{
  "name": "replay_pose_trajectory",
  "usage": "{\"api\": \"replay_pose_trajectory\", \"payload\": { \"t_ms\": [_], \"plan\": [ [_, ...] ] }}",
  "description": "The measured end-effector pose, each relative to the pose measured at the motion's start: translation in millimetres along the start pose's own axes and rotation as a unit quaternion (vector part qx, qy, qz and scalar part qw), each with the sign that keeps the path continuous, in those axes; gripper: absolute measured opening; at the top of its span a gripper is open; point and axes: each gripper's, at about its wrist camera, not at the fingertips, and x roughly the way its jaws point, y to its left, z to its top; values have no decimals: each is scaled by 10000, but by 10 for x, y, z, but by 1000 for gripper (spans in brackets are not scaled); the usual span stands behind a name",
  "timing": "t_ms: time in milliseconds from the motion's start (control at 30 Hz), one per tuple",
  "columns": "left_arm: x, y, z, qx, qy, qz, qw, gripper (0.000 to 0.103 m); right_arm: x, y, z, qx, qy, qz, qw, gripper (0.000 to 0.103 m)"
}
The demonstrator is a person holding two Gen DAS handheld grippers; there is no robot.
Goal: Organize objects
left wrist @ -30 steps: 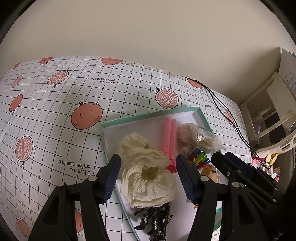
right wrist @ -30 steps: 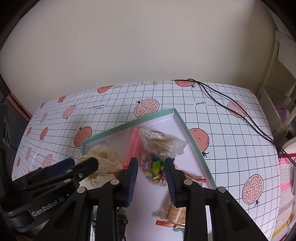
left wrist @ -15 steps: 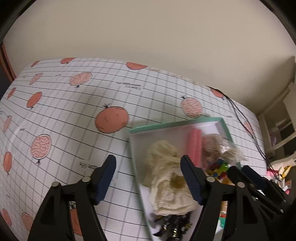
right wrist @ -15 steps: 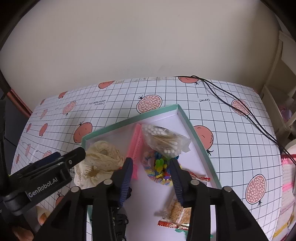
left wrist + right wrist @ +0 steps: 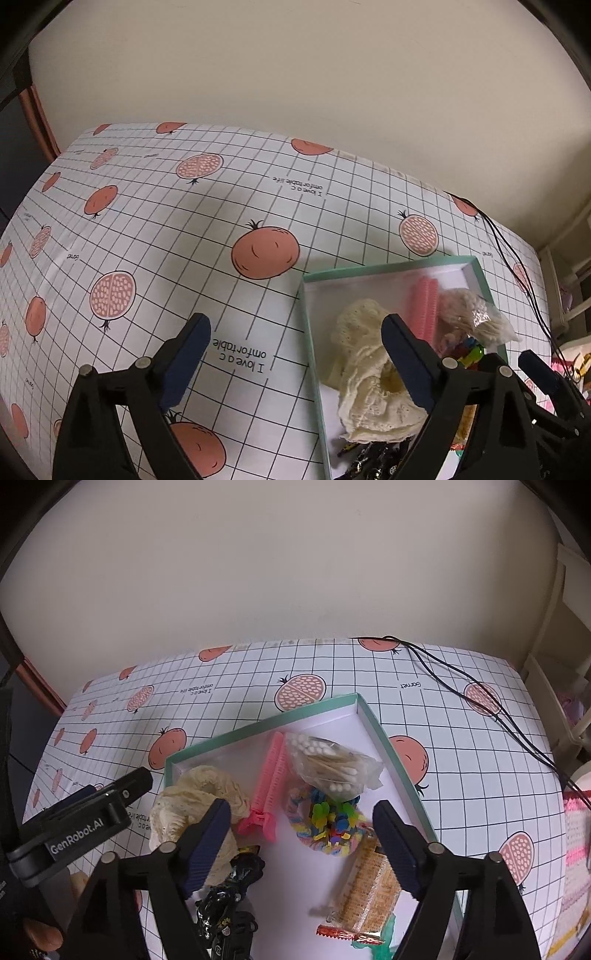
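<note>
Tongs first: the right gripper (image 5: 301, 825) gapes wide over the shallow teal-rimmed box (image 5: 399, 760), holding nothing; the left gripper (image 5: 295, 354) is spread too, empty, straddling the box's left edge (image 5: 308, 332). Inside lie a crumpled cream lace cloth (image 5: 195, 797), ribbed pink clip (image 5: 271, 779), bagged cotton swabs (image 5: 328, 764) and a crinkly snack packet (image 5: 369, 886). Bare checked tablecloth (image 5: 147, 229) stretches leftward
</note>
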Motion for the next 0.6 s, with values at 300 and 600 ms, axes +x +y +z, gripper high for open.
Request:
{"api": "replay_pose_trajectory", "payload": {
  "t_ms": [300,600],
  "plan": [
    [-12,84,25,-146,-111,122,9998,103,-5,22,-9,-44,-74,16,10000,103],
    [-51,131,35,-212,-210,143,9995,103,1,22,-8,-43,-95,13,9999,103]
  ]
}}
